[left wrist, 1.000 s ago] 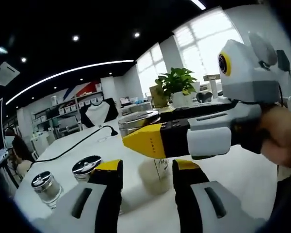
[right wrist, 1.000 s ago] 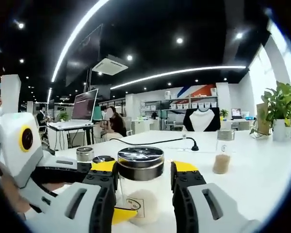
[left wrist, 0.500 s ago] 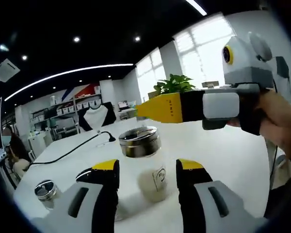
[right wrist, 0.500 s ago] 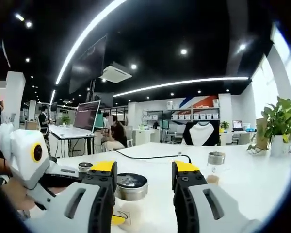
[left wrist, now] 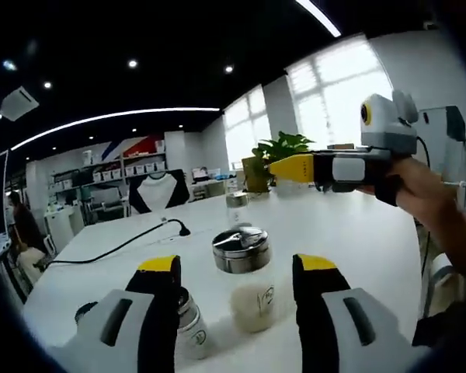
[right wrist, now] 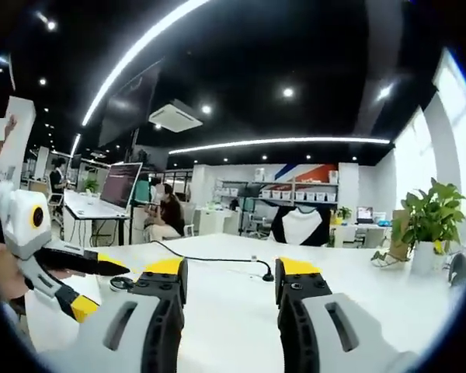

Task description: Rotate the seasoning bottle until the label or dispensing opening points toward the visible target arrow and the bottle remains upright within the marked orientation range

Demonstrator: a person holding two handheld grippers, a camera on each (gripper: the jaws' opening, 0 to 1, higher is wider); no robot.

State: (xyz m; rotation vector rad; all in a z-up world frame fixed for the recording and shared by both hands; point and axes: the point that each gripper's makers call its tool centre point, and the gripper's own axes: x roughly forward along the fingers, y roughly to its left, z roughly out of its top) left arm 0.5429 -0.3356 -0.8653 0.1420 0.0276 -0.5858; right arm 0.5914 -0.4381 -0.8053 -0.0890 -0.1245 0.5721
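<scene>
Two sets of tongs noted, both empty. Left tongs [left wrist: 237, 268] spread wide, jaws standing either side of the seasoning bottle [left wrist: 247, 284] without touching it; judged a hover ahead of a grasp, gap kept generous to clear the metal cap [left wrist: 241, 249]. Right tongs [right wrist: 229, 268] likewise held wide apart, nothing between the jaws but bare white surface [right wrist: 225, 311]; judged parked clear of the work. Same right tongs seen in the left gripper view [left wrist: 295, 167], lifted well above the surface in a hand [left wrist: 423, 198]; spread not readable from that side angle. Left tongs seen in the right gripper view [right wrist: 101, 286], at the left edge, jaws apart.

Seasoning bottle upright on the surface just beyond the left jaws, glass body part-filled with pale powder, small printed label [left wrist: 266, 295] facing the camera and a little to its right. Target arrow not made out in either view; alignment therefore not verifiable, rotation judged still outstanding.

Count of jars: three. One task bottle; one smaller jar [left wrist: 188, 334] just beside it, partly behind the left jaw; one further jar [left wrist: 237, 208] well apart, towards the potted plant [left wrist: 276, 151]. One black cable [left wrist: 116, 245] trailing across the surface. One potted plant.
</scene>
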